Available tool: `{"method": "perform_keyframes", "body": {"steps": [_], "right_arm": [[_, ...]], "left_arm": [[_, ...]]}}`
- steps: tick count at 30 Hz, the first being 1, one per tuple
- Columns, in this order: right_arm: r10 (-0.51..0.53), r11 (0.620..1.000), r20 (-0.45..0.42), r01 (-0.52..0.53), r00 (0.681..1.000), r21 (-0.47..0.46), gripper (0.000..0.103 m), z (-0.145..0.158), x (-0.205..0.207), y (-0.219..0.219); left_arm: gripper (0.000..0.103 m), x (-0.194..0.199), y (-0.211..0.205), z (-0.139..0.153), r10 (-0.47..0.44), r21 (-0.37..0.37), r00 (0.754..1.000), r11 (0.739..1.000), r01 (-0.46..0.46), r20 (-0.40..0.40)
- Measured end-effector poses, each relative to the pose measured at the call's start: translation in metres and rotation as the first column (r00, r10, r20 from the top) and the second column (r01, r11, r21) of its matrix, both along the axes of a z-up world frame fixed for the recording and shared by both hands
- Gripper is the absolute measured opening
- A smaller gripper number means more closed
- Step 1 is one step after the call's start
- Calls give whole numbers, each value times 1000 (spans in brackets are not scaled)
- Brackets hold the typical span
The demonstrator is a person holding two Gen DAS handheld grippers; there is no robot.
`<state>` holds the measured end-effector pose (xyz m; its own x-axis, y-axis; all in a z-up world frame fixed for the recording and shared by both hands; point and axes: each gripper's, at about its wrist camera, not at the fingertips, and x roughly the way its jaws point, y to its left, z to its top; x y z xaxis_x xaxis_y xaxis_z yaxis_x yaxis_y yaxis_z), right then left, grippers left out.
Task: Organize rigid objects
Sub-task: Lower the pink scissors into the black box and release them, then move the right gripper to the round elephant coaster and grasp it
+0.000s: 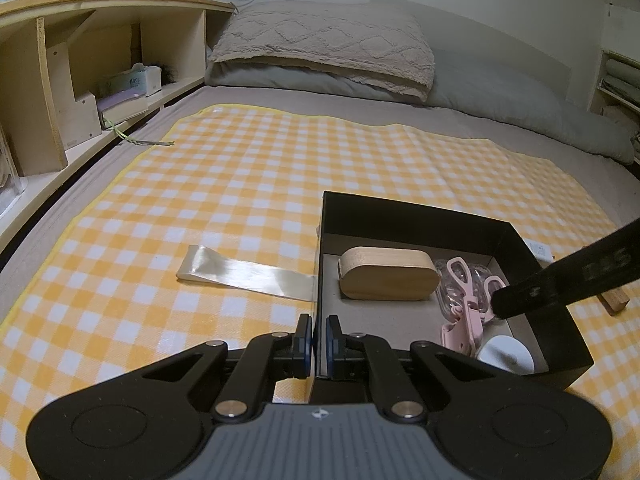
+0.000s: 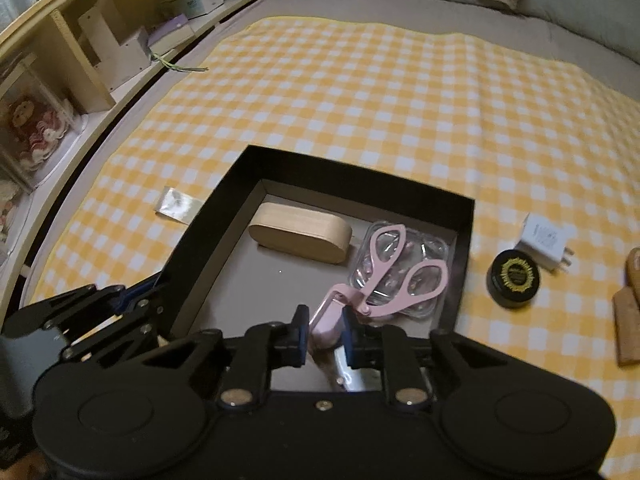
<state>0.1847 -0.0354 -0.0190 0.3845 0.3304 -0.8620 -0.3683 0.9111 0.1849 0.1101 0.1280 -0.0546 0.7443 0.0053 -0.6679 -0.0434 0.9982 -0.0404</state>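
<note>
The bed carries a yellow checked cloth with plenty of open room far and left. On its near part sits an open black box. The left gripper has its jaws pressed together on the box's left wall near the near corner, pinching it.

Inside the box, a wooden oval case lies at the far left, long axis left to right. To its right, pink scissors rest partly on a clear plastic tray, with the handles far and the sheathed blade pointing near and left.

The right gripper hangs over that blade end with its jaws a narrow gap apart. Pink shows in the gap, but I cannot tell whether the pads touch it.

Not yet boxed, judging by the task: wooden blocks at the far right edge, a white charger and a black round tin, all on the cloth to the right of the box. The right hand is the nearer one. A move there must clear the box's right wall, and the tin lies just beyond it with free cloth around it.
</note>
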Motion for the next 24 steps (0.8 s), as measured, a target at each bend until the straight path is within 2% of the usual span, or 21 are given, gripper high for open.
{"method": "perform_keyframes", "body": {"steps": [3,5,7,9,12,14,16,18,24], "right_arm": [[20,1000,21,-20,1000,5,26,12,-5,-5],[34,999,52,-35,998,20,35,23,-9,-10],[40,998,101,-43,994,35,53,35,-11,-16],[36,997,160,-45,986,55,62,47,-12,-25],[-27,995,245,3,969,97,81,62,-6,-42],[-89,989,286,52,954,136,87,71,1,-56],[-155,980,318,104,935,171,98,77,9,-71],[-216,970,352,159,911,184,103,79,17,-88],[-349,937,371,322,861,133,103,59,50,-141]], "left_arm": [[7,0,0,0,0,2,1000,1000,0,2],[7,0,0,0,1,-1,1000,1000,-1,1],[7,0,0,0,3,-5,1000,1000,-3,1],[7,0,-1,0,4,-5,1000,1000,-4,3],[7,0,-1,0,4,-2,1000,1000,-4,4],[7,0,-2,0,4,-2,1000,1000,-4,3],[7,0,-2,0,6,1,1000,1000,-6,2],[7,0,-3,0,6,7,1000,1000,-6,2],[7,0,-3,0,5,8,1000,1000,-5,3]]}}
